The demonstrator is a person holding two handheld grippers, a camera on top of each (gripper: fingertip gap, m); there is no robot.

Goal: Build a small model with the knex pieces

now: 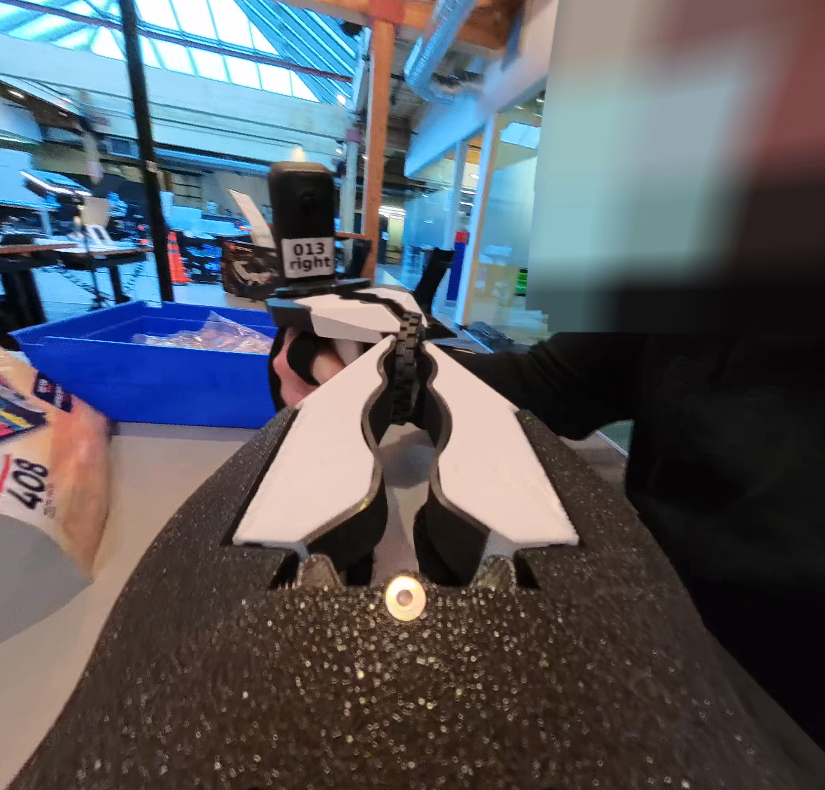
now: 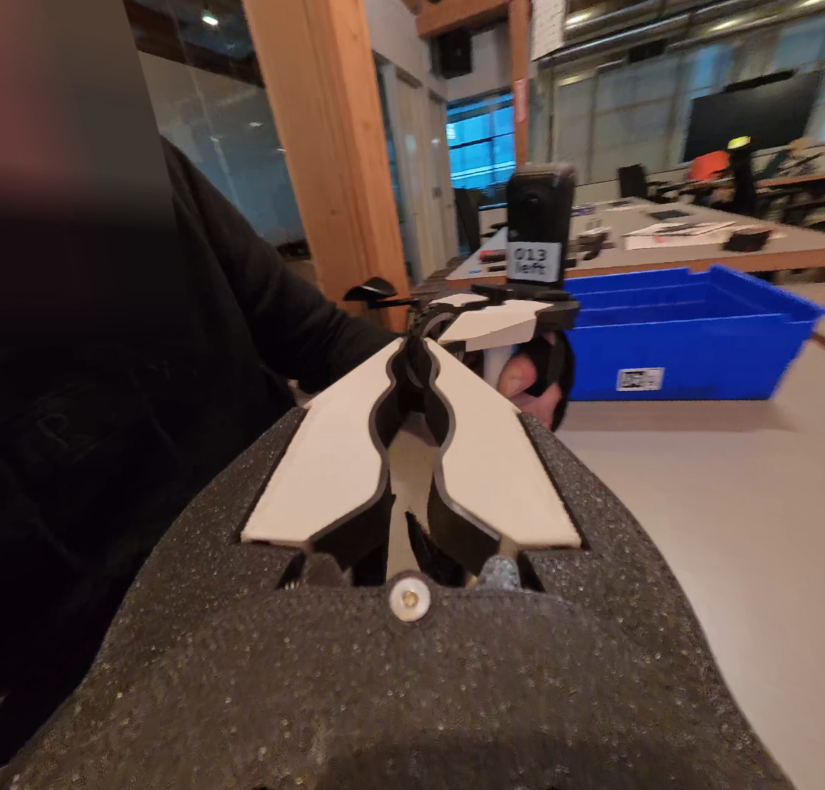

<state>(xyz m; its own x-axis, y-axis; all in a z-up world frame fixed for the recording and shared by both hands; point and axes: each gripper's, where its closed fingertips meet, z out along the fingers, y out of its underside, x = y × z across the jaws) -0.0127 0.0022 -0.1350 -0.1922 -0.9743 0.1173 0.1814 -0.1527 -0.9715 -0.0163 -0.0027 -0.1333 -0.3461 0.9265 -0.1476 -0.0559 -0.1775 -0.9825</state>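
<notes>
Right now both claws are raised above the desk (image 1: 156, 478) and point at each other, tip to tip. The left claw (image 1: 407, 344) is drawn almost together, and a black linked strip (image 1: 405, 367) stands upright between its tips, apparently pinched there. The right claw (image 2: 414, 342) is drawn in the same way around a dark rounded piece at its tips. This looks like the same strip, though blur makes it hard to be sure. The strip is thus in the air between the two tools, clear of the desk.

A hand (image 1: 294, 376) wraps the right tool's handle, and a dark sleeve (image 1: 558, 380) runs off towards the person. A small black camera (image 1: 303, 215) with a white label sits on top of that tool.

Behind the tools a blue bin (image 1: 134, 367) sits on the desk with clear plastic bags (image 1: 201, 340) in it. A pale printed packet (image 1: 44, 456), blurred, lies at the near left edge of the left wrist view. A wooden post (image 2: 321, 143) rises behind the sleeve. Nothing lies between the two claws besides the strip.
</notes>
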